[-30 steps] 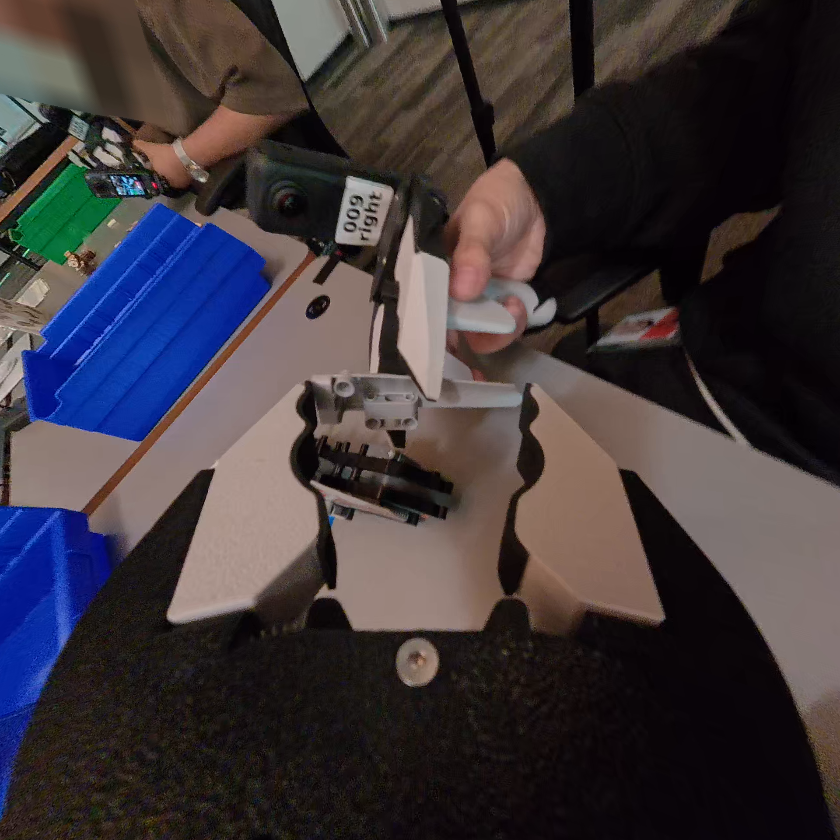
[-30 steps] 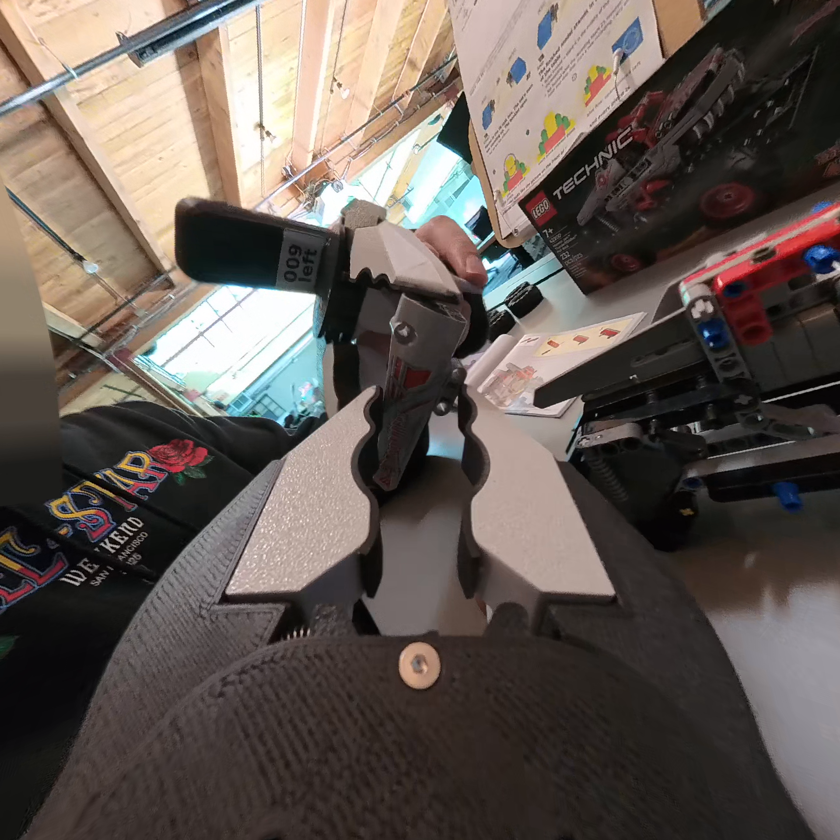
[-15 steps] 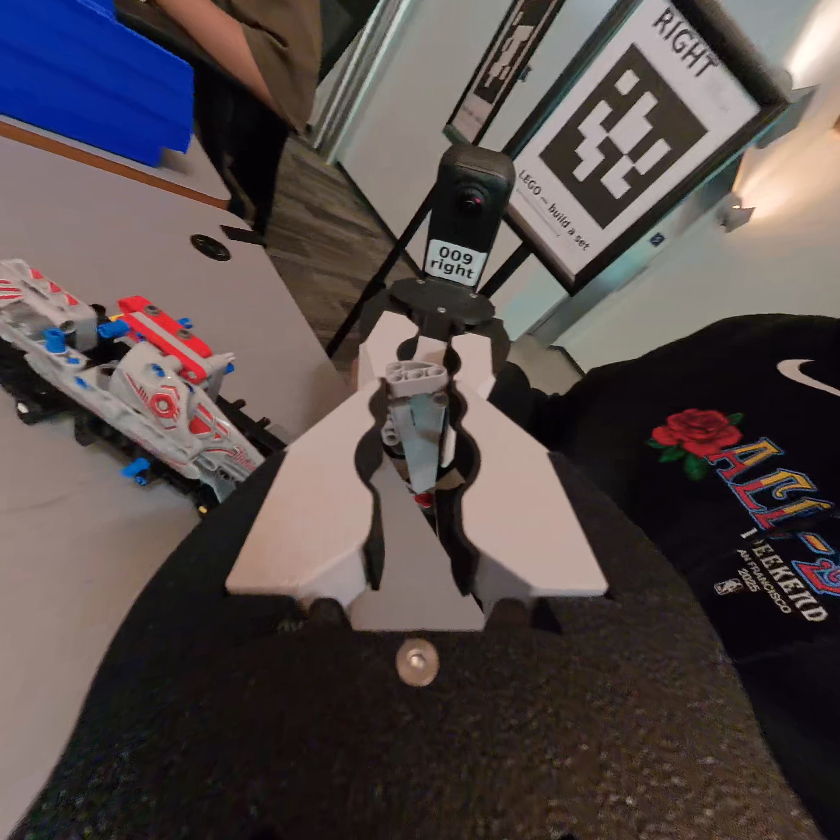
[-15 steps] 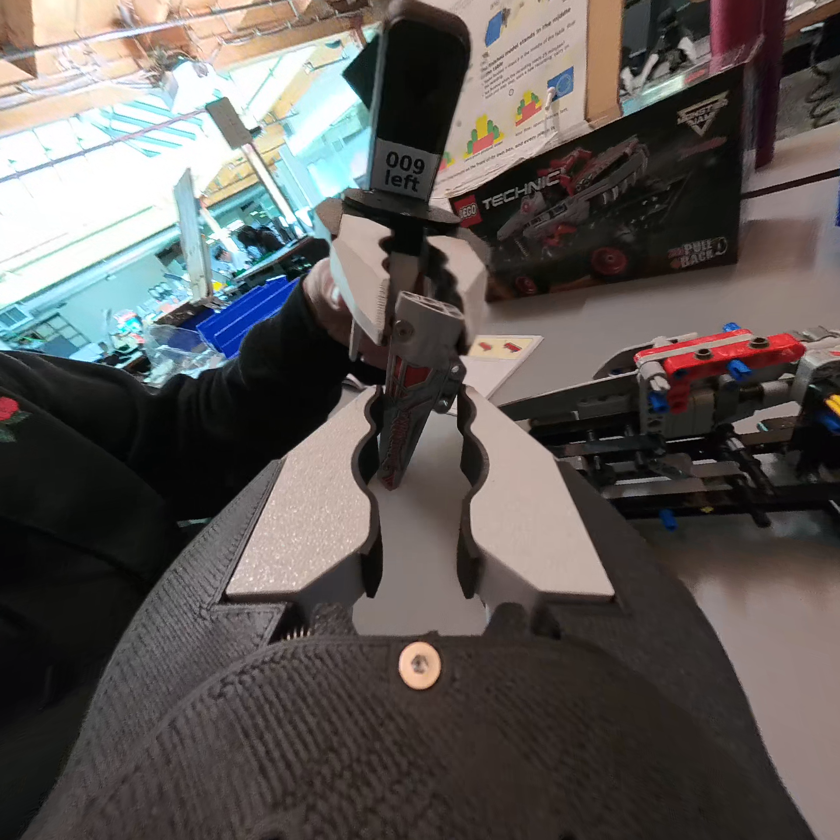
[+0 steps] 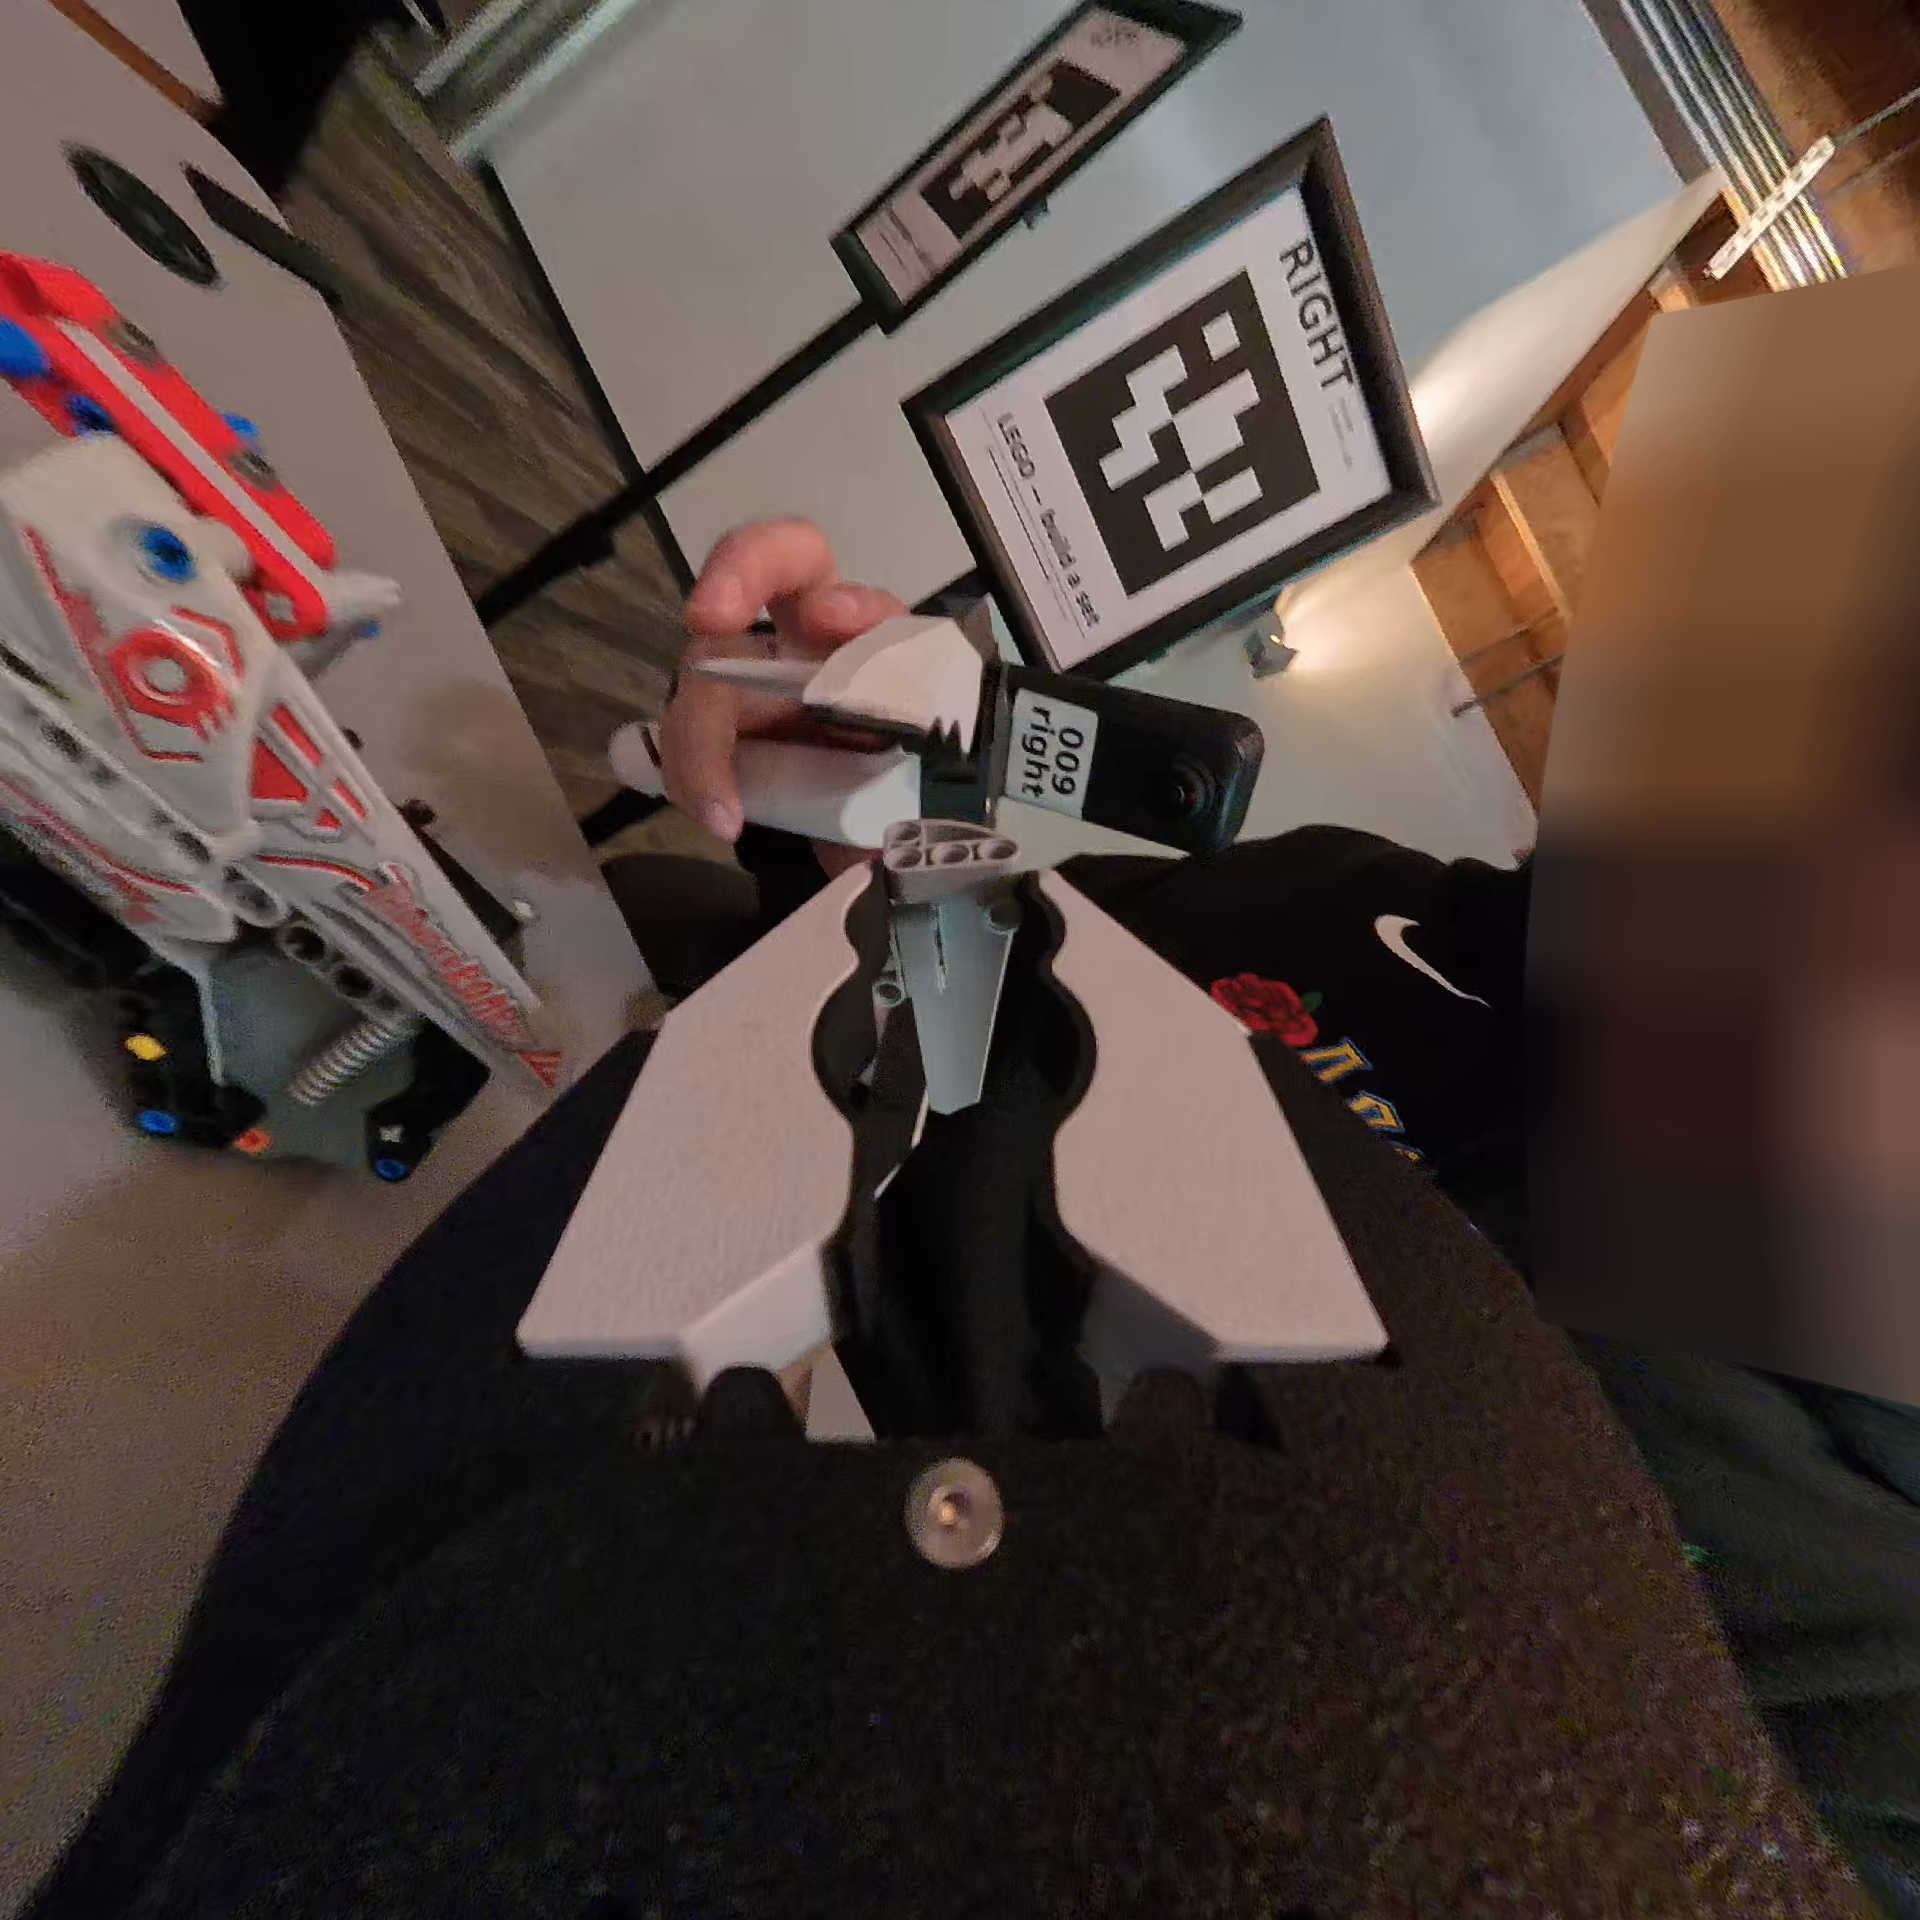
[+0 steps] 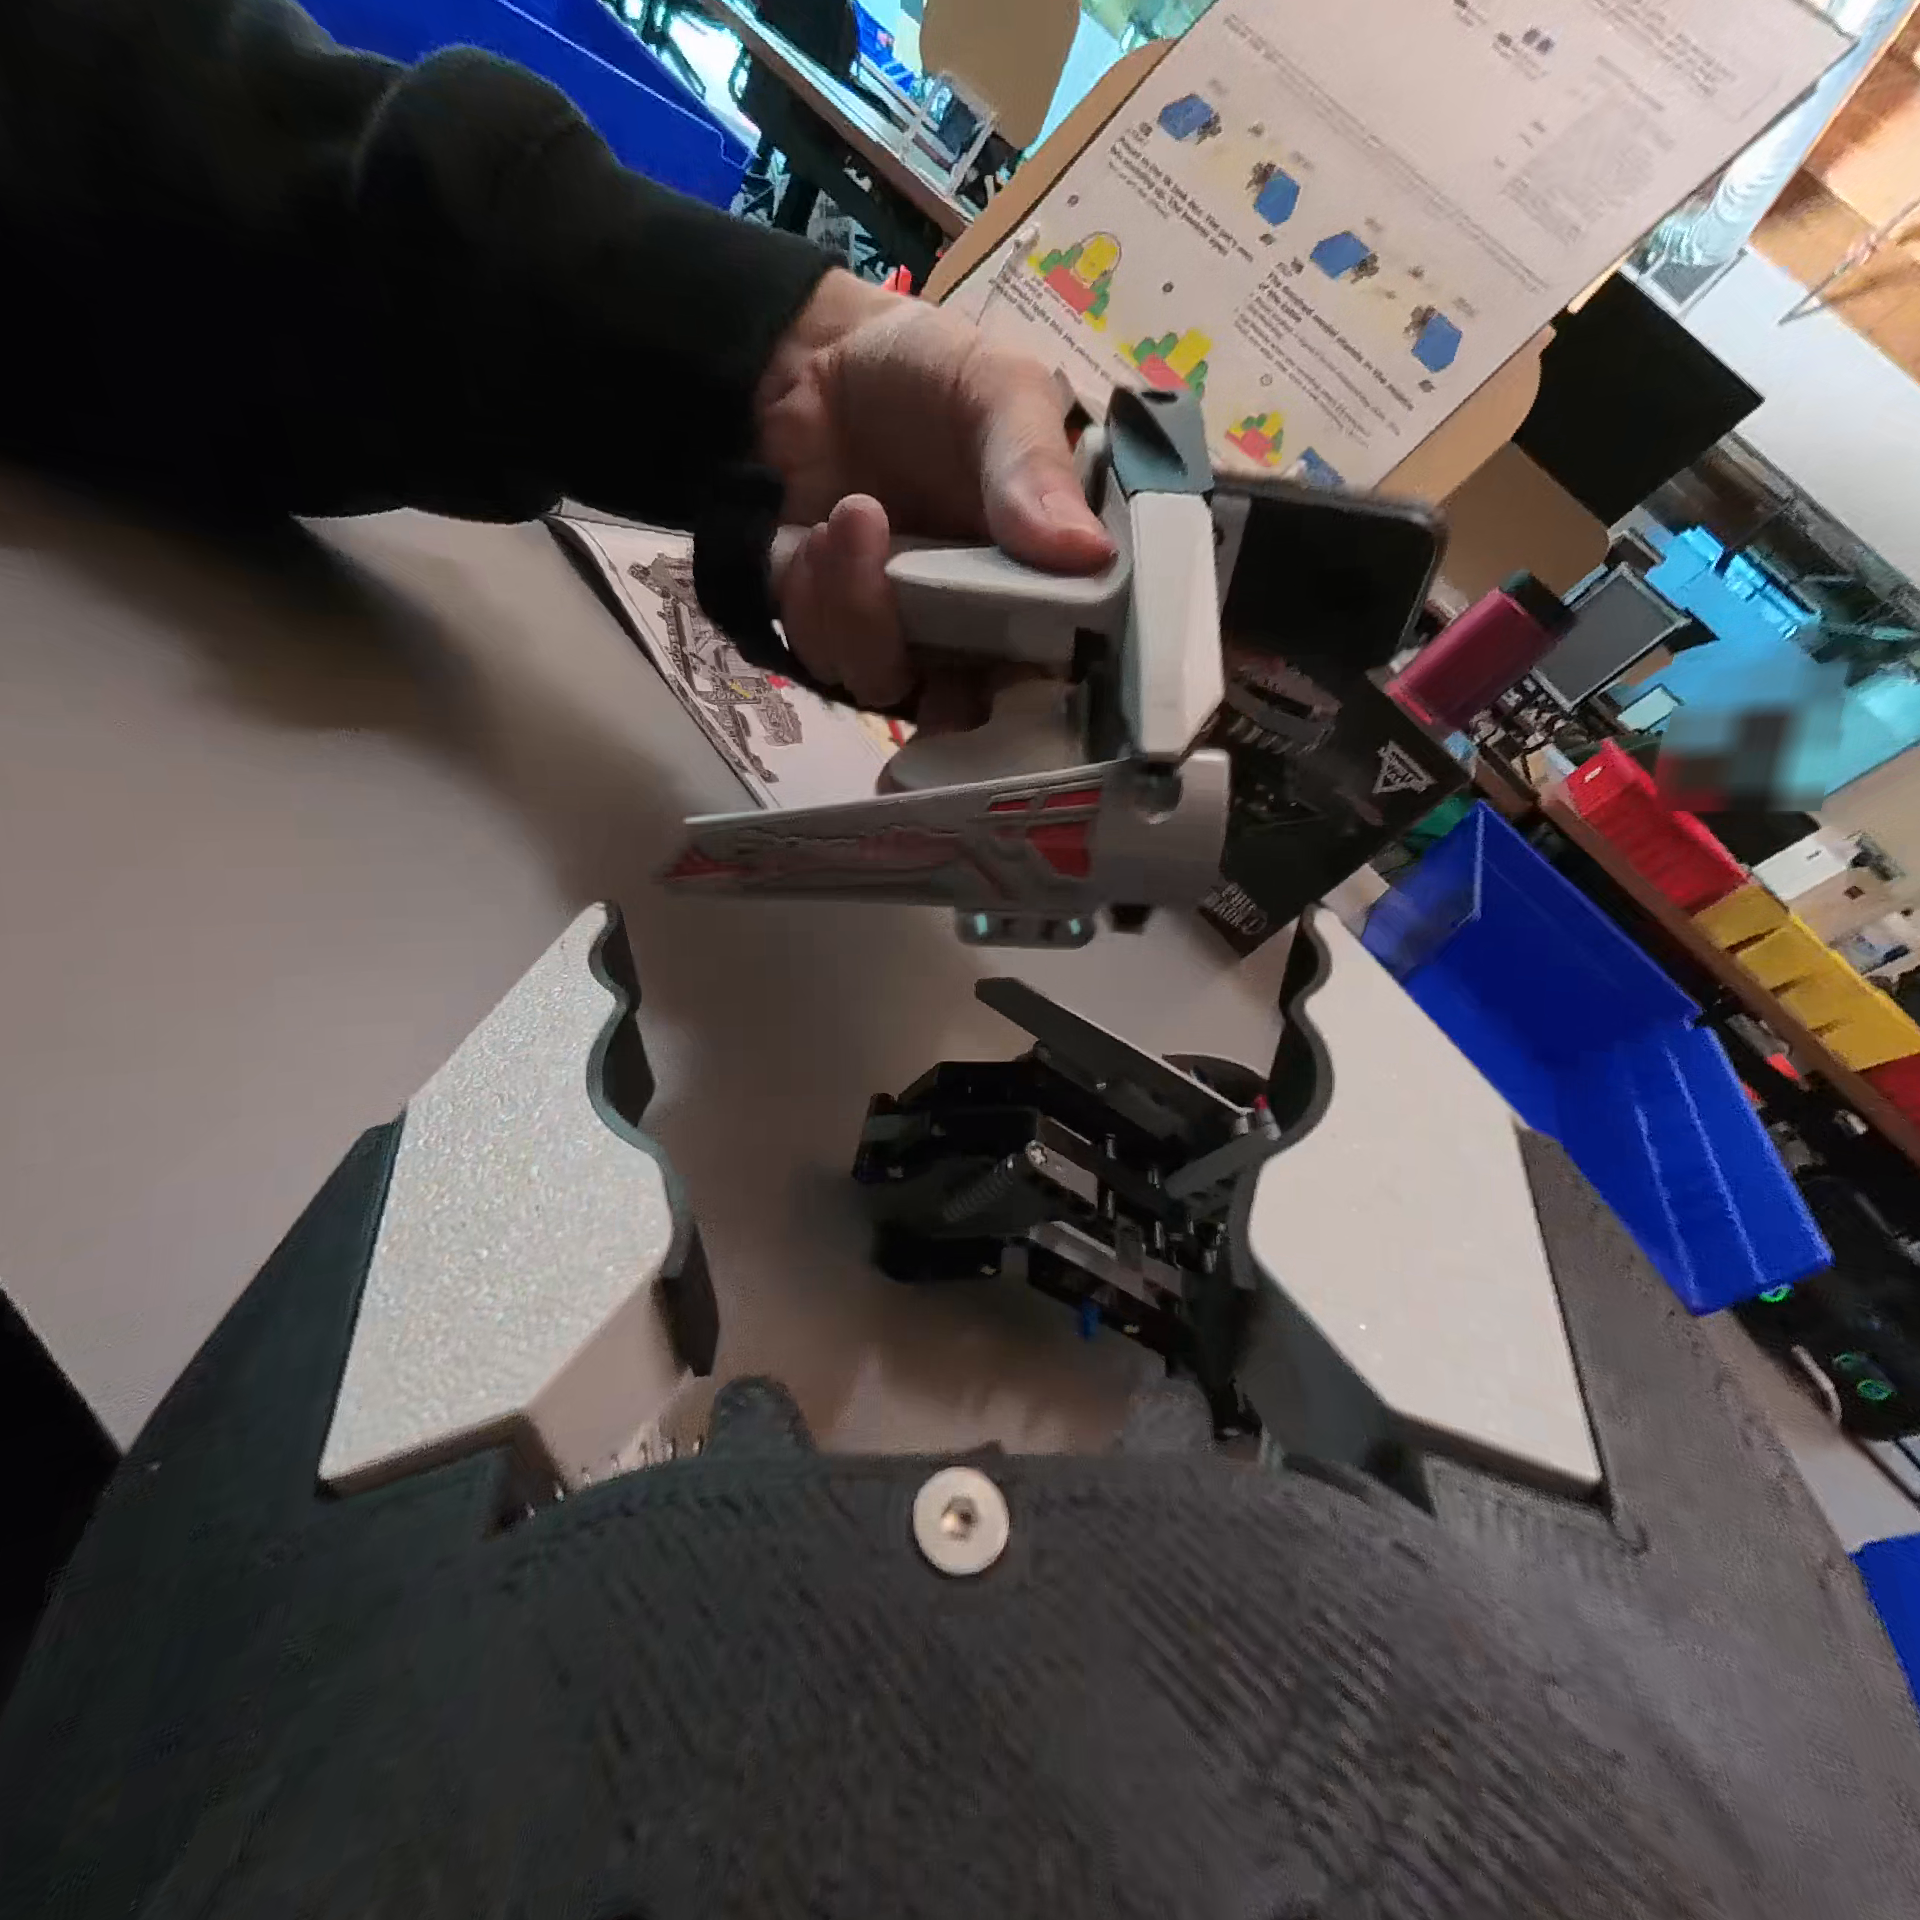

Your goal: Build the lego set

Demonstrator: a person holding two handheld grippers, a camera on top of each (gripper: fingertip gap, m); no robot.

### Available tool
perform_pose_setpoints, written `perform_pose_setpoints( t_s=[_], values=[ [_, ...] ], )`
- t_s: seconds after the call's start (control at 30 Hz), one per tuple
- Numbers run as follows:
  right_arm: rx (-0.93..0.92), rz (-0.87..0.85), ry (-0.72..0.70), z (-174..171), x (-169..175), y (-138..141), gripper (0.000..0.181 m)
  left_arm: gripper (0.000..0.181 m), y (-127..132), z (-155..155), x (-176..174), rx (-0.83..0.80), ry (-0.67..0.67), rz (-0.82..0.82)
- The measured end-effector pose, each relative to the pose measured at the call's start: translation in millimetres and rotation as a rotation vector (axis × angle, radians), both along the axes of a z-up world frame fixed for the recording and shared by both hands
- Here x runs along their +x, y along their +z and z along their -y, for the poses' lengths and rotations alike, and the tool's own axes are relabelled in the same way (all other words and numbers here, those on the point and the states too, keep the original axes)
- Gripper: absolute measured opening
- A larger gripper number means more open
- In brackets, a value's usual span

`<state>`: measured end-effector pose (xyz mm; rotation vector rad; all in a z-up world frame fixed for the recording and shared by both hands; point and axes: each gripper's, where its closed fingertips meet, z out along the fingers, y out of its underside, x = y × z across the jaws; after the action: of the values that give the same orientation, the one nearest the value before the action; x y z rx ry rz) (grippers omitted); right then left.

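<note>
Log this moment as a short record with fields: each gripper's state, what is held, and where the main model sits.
left gripper: shut on the grey panel piece, gripped at its wide end
grey panel piece: pale grey with red markings, tapering to a point, held above the table
right gripper: open, fingers spread wide, holding nothing
black subassembly: on the table, between and below the right gripper's fingers
main model: grey, red and blue, on the table
blue bin: beside the right gripper
instruction booklet: flat on the table
</note>
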<state>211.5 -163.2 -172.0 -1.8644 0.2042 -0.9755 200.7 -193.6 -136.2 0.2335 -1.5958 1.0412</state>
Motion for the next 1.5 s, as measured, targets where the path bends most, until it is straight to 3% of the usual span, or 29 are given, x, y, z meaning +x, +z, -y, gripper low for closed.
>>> perform_pose_setpoints(
  t_s=[0.17, 0.23, 0.47, 1.07, 1.5],
  values=[
    [-0.033, 0.044, 0.022, -4, -1, 0, 0.11, 0.023, -8, 3, -3, 0.027, -0.013, 0.009],
    [0.004, 0.023, 0.038, -7, -4, -1, 0.101, 0.023, -11, 5, 1, 0.039, 0.007, 0.02],
    [0.139, -0.068, 0.055, -7, -6, 2, 0.097, 0.023, -18, 6, 1, 0.073, 0.017, 0.051],
    [0.0, -0.017, 0.071, -11, -12, -11, 0.101, 0.022, -19, -4, -5, 0.071, -0.062, 0.049],
    [0.017, -0.006, 0.048, -16, -12, -6, 0.099, 0.023, -17, -6, -8, 0.043, -0.088, 0.043]
  ],
)
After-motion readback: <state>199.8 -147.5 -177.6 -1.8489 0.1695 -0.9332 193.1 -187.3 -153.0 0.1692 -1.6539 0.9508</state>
